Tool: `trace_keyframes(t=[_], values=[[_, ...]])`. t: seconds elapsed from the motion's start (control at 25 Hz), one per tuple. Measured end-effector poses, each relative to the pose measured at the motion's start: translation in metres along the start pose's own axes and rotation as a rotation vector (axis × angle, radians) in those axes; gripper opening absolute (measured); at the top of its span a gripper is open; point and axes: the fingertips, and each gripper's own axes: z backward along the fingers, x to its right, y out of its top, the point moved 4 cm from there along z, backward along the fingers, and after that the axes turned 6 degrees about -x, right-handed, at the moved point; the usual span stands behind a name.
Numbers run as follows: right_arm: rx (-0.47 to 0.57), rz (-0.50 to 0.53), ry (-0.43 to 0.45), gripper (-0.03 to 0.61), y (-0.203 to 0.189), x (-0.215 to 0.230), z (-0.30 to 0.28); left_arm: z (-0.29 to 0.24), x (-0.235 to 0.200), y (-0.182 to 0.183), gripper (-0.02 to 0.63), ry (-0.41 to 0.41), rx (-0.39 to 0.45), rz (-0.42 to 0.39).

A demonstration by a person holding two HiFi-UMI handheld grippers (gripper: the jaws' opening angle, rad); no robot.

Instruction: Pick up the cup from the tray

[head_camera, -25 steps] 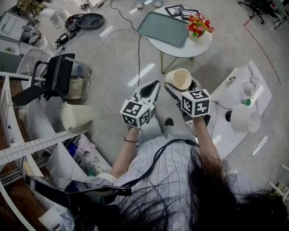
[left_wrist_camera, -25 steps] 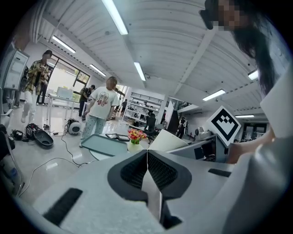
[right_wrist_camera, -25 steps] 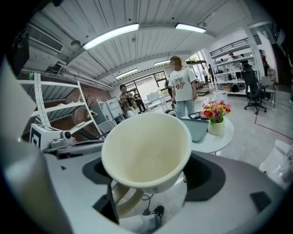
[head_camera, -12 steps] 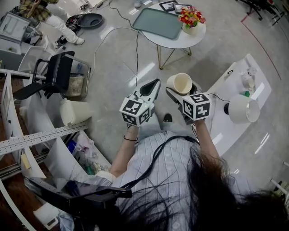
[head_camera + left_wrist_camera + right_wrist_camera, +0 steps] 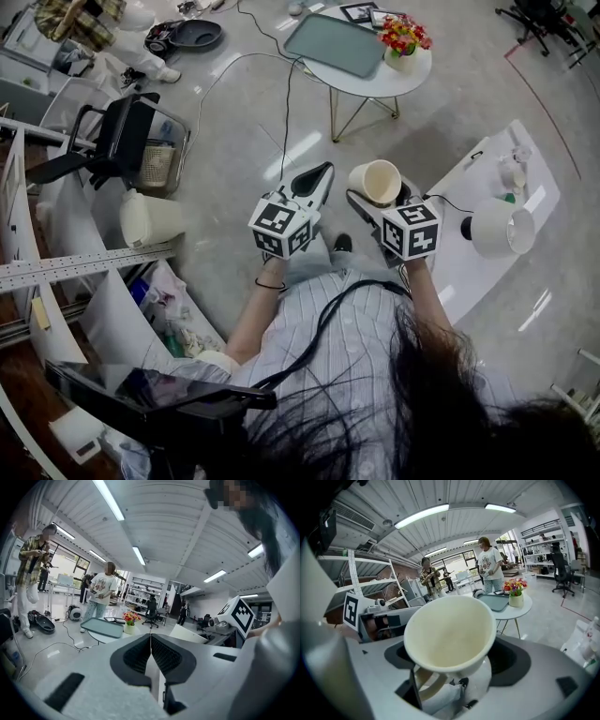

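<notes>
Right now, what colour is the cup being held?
The cup is plain cream, with no pattern. The right gripper view shows it best.

In your right gripper view the cup (image 5: 450, 634) fills the middle: its wide bowl hides its own foot and the spots where the pads meet it, and only part of its handle shows below the rim. In your head view the right gripper (image 5: 377, 194) has its jaw tips covered by that cup, and your hair (image 5: 441, 394) hides your right elbow and shoulder. The framed pictures (image 5: 373, 13) on the round table (image 5: 405, 82) are too small to make out, as are the small things (image 5: 513, 173) on the white table (image 5: 469, 272). A person (image 5: 75, 23) is cut off by the top edge.
</notes>
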Motion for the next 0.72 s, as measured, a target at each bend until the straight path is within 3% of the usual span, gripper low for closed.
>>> trace_keyframes(t=[0.72], values=[[0.001,0.021,0.018,0.42,-0.002,-0.014,0.002,0.011,0.001,-0.005,0.014,0.004,-0.003,-0.008]])
